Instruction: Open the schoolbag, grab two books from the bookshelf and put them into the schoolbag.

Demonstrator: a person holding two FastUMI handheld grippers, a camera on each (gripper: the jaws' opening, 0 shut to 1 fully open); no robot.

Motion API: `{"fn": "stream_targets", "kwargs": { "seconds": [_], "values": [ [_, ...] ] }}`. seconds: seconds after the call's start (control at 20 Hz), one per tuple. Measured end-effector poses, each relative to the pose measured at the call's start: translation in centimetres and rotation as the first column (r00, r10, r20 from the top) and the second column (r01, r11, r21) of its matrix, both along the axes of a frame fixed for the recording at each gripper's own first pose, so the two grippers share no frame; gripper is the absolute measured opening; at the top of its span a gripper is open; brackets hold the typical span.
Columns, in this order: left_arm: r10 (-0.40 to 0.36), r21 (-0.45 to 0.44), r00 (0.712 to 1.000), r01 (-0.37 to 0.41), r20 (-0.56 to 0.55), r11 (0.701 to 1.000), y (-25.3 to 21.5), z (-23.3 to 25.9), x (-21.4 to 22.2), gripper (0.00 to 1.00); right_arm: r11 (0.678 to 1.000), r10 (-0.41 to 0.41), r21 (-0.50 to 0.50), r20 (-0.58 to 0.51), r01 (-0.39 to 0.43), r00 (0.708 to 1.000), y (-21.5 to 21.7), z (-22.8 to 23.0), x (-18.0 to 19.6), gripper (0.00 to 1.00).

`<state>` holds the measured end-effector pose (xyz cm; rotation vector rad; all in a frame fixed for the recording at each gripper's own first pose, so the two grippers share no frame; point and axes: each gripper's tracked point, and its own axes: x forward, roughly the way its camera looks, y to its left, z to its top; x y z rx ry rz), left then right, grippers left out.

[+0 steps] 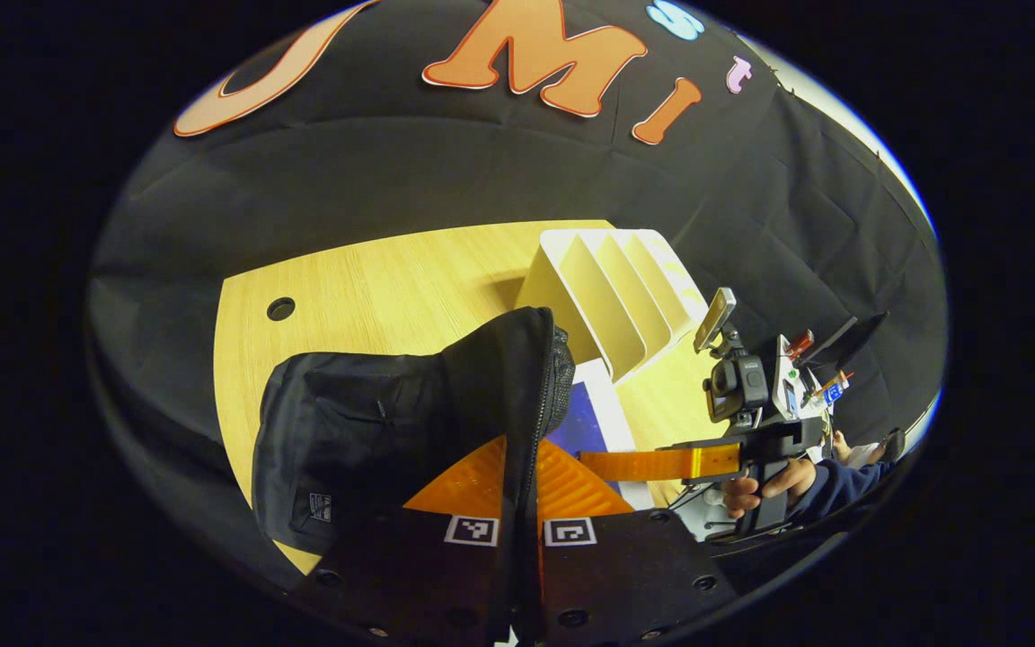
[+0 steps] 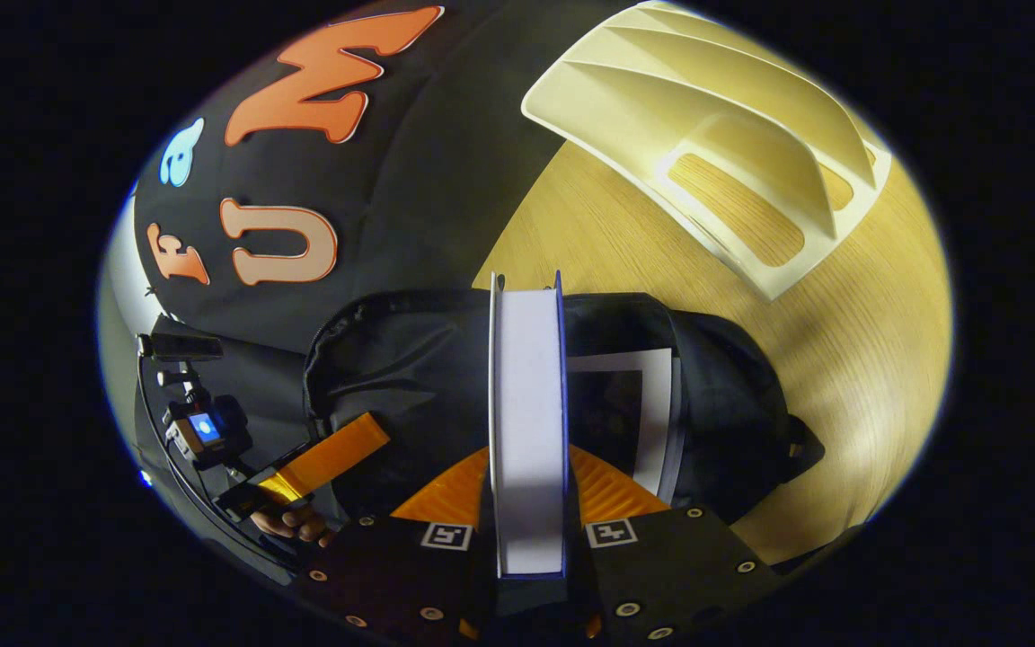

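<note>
In the left gripper view, the left gripper (image 1: 519,503) is closed on a fold of the black schoolbag (image 1: 365,422), both fingers pinching the zippered edge that rises straight up between them. The rest of the schoolbag slumps to the left of the gripper on the wooden table (image 1: 374,279), its front pocket facing the camera. Just right of the pinched edge a blue and white book (image 1: 603,422) shows, lying against the bag's mouth. Farther off and to the right stands the cream bookshelf (image 1: 616,296) (its slanted dividers are plain to see). At the far right the right gripper (image 1: 634,465) reaches in toward the bag, with a hand (image 1: 765,485) on its grip.

In the right gripper view, the right gripper (image 2: 526,530) clamps a book (image 2: 528,422) held on edge, its pale page block facing the camera and its covers pressed by the two fingers. The book stands directly over the open mouth of the schoolbag (image 2: 733,404), which lies just beyond the fingers. Inside the opening, right of the held book, a second book (image 2: 652,404) with a white border already rests. The bookshelf (image 2: 715,162) lies at the far right of the table (image 2: 859,395), well apart from the bag. At the near left the left gripper (image 2: 329,458) shows, touching the bag's rim
</note>
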<state>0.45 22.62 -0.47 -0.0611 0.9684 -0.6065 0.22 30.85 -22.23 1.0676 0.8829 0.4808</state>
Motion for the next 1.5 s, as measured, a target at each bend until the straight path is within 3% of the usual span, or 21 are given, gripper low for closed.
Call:
{"fn": "stream_targets", "kwargs": {
  "seconds": [0.25, 0.65, 0.9, 1.0, 1.05, 1.1, 1.15, 1.2, 1.25, 1.35, 1.45, 1.5],
  "values": [
    [0.004, -0.008, 1.0, -0.004, -0.001, 1.0, -0.8, 0.1, -0.1, 0.04, 0.996, -0.083, 0.047, 0.017, 0.082, 0.996, 1.3, -0.9, 0.5, 0.31],
    [-0.019, 0.007, 1.0, 0.019, -0.018, 1.0, -2.3, -0.5, -1.7, 0.05, 0.993, -0.087, 0.08, 0.031, 0.085, 0.996, 4.1, -2.5, 0.6, 0.33],
    [-0.001, 0.017, 1.0, 0.001, -0.018, 1.0, -2.6, -0.7, -1.9, 0.05, 0.999, -0.037, 0.024, -0.038, 0.038, 0.999, 5.9, -4.4, 0.1, 0.4],
    [0.021, 0.034, 1.0, -0.021, -0.008, 0.999, -2.1, -1.2, -1.3, 0.04, 0.996, -0.002, -0.089, -0.08, -0.005, 0.997, 4.7, -5.6, -0.6, 0.52],
    [0.028, 0.034, 1.0, -0.027, -0.011, 0.999, -1.9, -1.5, -1.6, 0.04, 0.988, 0.025, -0.148, -0.081, -0.037, 0.996, 4.2, -5.9, -1.1, 0.76],
    [0.039, 0.038, 0.999, -0.039, -0.011, 0.999, -1.8, -1.6, -1.7, 0.04, 0.979, 0.049, -0.193, -0.077, -0.063, 0.996, 3.3, -5.8, -1.7, 0.81],
    [0.042, 0.048, 0.999, -0.042, -0.009, 0.998, -2.0, -1.8, -1.8, 0.04, 0.97, 0.067, -0.23, -0.067, -0.08, 0.996, 2.4, -5.5, -2.0, 0.94],
    [0.047, 0.067, 0.999, -0.047, 0.001, 0.997, -1.9, -2.0, -1.8, 0.04, 0.964, 0.078, -0.251, -0.052, -0.088, 0.996, 1.6, -5.0, -2.2, 0.85],
    [0.045, 0.083, 0.999, -0.046, 0.012, 0.995, -2.0, -2.4, -2.0, 0.05, 0.958, 0.088, -0.272, -0.039, -0.095, 0.995, 0.9, -4.7, -2.3, 0.93],
    [0.048, 0.093, 0.999, -0.05, 0.02, 0.994, -2.9, -2.6, -2.4, 0.07, 0.946, 0.09, -0.313, -0.007, -0.087, 0.996, -1.3, -4.1, -2.3, 0.98],
    [0.073, 0.098, 0.997, -0.075, 0.025, 0.992, -3.8, -3.0, -2.9, 0.16, 0.933, 0.09, -0.352, 0.021, -0.077, 0.996, -3.7, -3.4, -2.2, 0.98],
    [0.091, 0.093, 0.996, -0.093, 0.023, 0.991, -4.2, -3.1, -3.2, 0.3, 0.927, 0.091, -0.369, 0.035, -0.072, 0.995, -4.9, -3.2, -2.1, 0.98]
  ]
}}
